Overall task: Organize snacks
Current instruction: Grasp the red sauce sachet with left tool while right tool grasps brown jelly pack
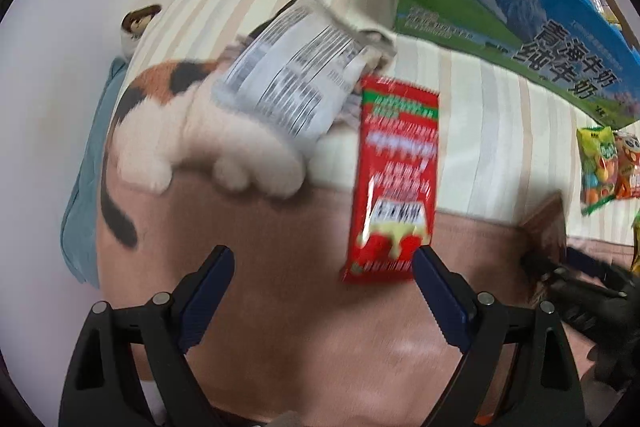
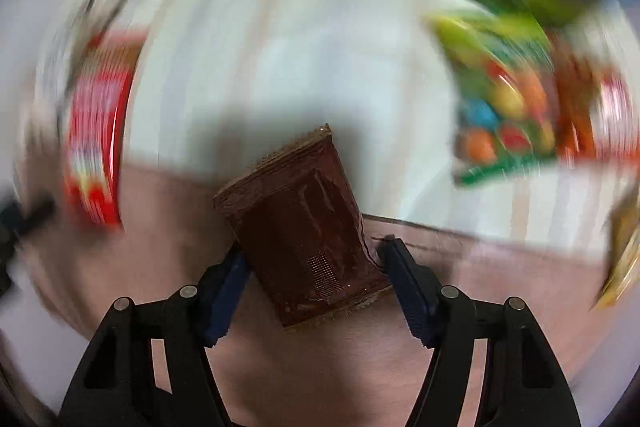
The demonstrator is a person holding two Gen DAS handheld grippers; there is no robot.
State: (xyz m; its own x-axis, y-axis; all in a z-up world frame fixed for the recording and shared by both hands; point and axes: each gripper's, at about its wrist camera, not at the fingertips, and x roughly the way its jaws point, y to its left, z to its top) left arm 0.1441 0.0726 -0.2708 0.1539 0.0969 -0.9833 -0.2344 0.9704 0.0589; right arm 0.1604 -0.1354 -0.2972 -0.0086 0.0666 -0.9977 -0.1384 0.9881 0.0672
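The right gripper point(image 2: 314, 275) straddled a glossy brown packet point(image 2: 304, 227), ridged blue pads at its crimped edges, grip unclear. The left gripper point(image 1: 324, 291) stood wide beside a shiny red sachet point(image 1: 394, 179) left of that packet, on the fuzzy pink blanket point(image 1: 288, 267).

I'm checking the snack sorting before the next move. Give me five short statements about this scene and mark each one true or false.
1. The brown packet sits between the right tongs' fingers. True.
2. The left tongs are clamped on the red packet. False: their jaws stand wide open, and only one finger's tip overlaps the packet's lower corner.
3. A blue and green carton stands behind the snacks. True.
4. The red packet lies on a bare wooden floor. False: it lies on a bedcover with pale stripes and a pink area.
5. A calico cat picture is partly covered by a grey-white printed packet. True.
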